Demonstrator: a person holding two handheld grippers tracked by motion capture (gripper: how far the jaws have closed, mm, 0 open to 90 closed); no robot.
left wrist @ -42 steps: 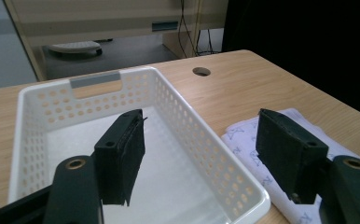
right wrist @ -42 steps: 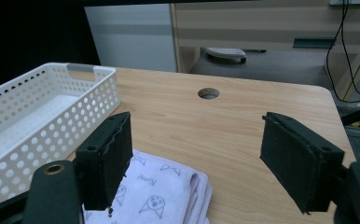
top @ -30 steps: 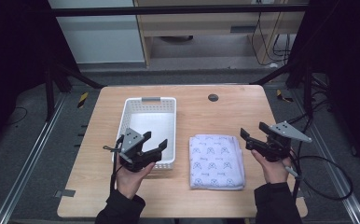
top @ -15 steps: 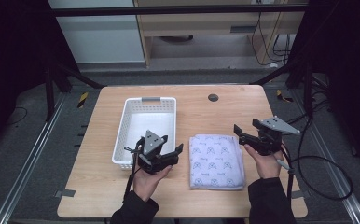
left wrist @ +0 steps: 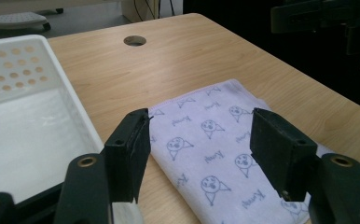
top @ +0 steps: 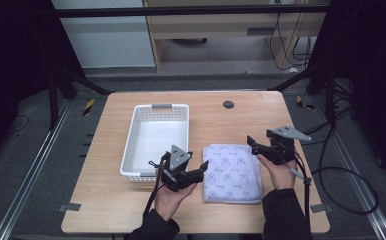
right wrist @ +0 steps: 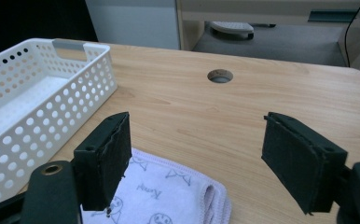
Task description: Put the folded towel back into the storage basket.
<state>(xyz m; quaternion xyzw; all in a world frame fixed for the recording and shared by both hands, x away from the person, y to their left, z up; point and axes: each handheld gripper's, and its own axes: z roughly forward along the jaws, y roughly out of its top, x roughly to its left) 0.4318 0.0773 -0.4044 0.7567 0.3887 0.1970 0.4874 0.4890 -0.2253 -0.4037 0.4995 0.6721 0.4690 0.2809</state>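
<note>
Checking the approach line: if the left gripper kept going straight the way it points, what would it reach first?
Most likely the folded towel: the left gripper, jaws open, aims at its near-left edge. Height above it is unclear.

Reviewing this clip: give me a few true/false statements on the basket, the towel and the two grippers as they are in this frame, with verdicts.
1. The basket holds a folded towel. False: the basket is empty; the towel lies on the table beside it.
2. Both grippers are open. True: the left gripper and the right gripper each show jaws spread apart, nothing between them.
3. The left gripper is by the towel's left edge. True.
4. The right gripper grips the basket's handle. False: it is by the towel's far right corner, apart from the basket.
5. The table has a round hole beyond the towel. True.
</note>
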